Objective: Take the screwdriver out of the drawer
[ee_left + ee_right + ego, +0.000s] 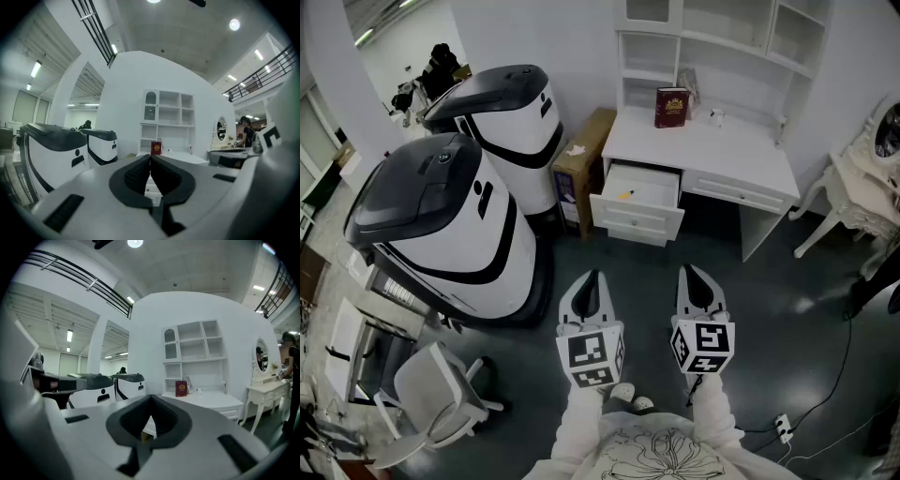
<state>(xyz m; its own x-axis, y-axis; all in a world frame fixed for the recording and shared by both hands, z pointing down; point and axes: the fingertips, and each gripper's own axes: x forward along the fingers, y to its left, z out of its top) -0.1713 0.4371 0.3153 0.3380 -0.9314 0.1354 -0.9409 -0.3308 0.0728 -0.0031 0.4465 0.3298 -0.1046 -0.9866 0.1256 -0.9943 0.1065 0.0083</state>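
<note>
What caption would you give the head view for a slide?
Left gripper and right gripper, both shut and empty, face a white desk whose open drawer holds a yellow screwdriver.

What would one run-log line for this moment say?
stage: short of desk | left gripper: shut, empty | right gripper: shut, empty | drawer: open | screwdriver: inside drawer, untouched

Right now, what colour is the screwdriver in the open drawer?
Yellow, with a darker tip. The screwdriver shows best in the head view, lying in the open drawer.
</note>
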